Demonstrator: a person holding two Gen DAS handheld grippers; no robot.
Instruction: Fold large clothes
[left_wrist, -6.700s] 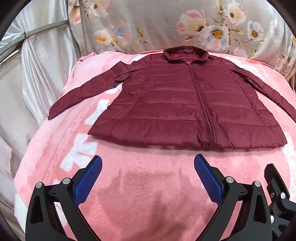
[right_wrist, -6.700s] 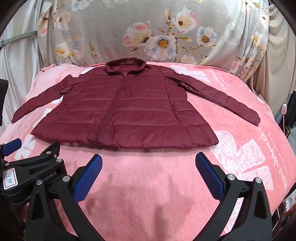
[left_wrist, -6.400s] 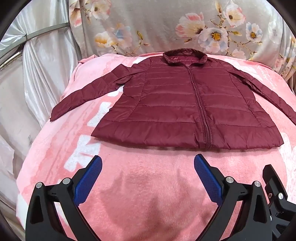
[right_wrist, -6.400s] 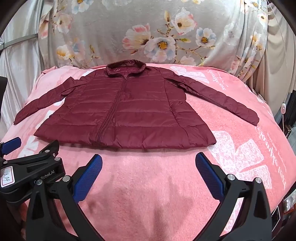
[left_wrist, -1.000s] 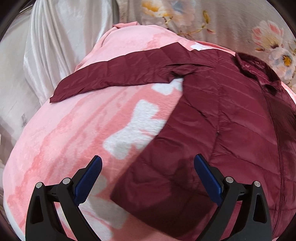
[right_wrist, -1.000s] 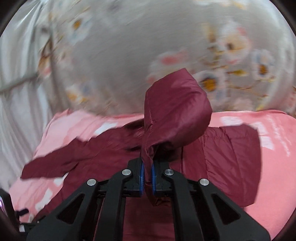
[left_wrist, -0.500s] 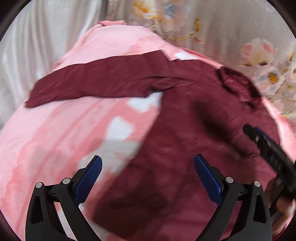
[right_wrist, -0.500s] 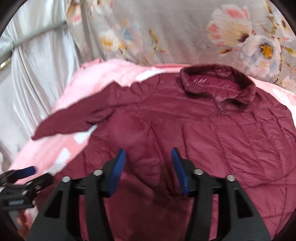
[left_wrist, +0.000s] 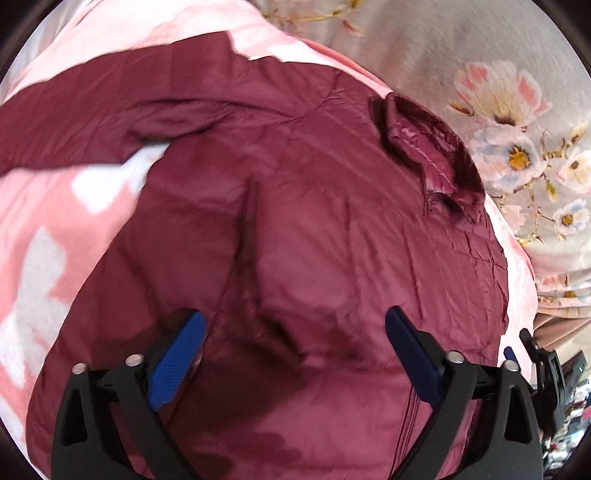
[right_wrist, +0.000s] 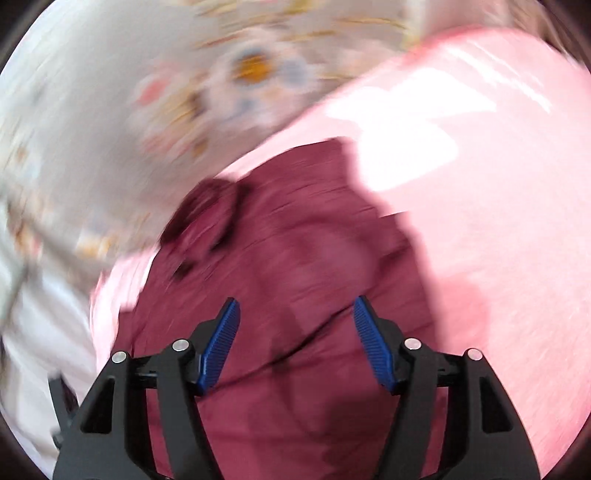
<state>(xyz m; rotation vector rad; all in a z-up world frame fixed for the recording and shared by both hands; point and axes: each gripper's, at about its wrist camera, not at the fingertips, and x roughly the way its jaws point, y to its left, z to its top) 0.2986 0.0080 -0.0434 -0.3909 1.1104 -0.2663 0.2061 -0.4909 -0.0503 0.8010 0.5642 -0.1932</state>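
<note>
A maroon quilted jacket (left_wrist: 325, 221) lies on the pink blanket, collar (left_wrist: 424, 144) toward the floral backdrop. One sleeve (left_wrist: 110, 118) still stretches out across the upper left of the left wrist view; the other side lies folded over the body. My left gripper (left_wrist: 291, 343) hovers over the jacket's body, jaws wide but closing, with only the flat fabric below them. In the blurred right wrist view the jacket (right_wrist: 314, 277) fills the middle and my right gripper (right_wrist: 295, 332) stands above it, jaws opening, nothing pinched between its blue pads.
The pink blanket (left_wrist: 44, 229) with white lettering covers the bed (right_wrist: 498, 240). A grey floral cloth (left_wrist: 498, 92) hangs behind the collar. The other gripper's black frame (left_wrist: 543, 369) shows at the right edge of the left wrist view.
My right gripper let go of the maroon sleeve it carried over the body, opened, and swung right and down. My left gripper moved from the blanket's left side over the jacket.
</note>
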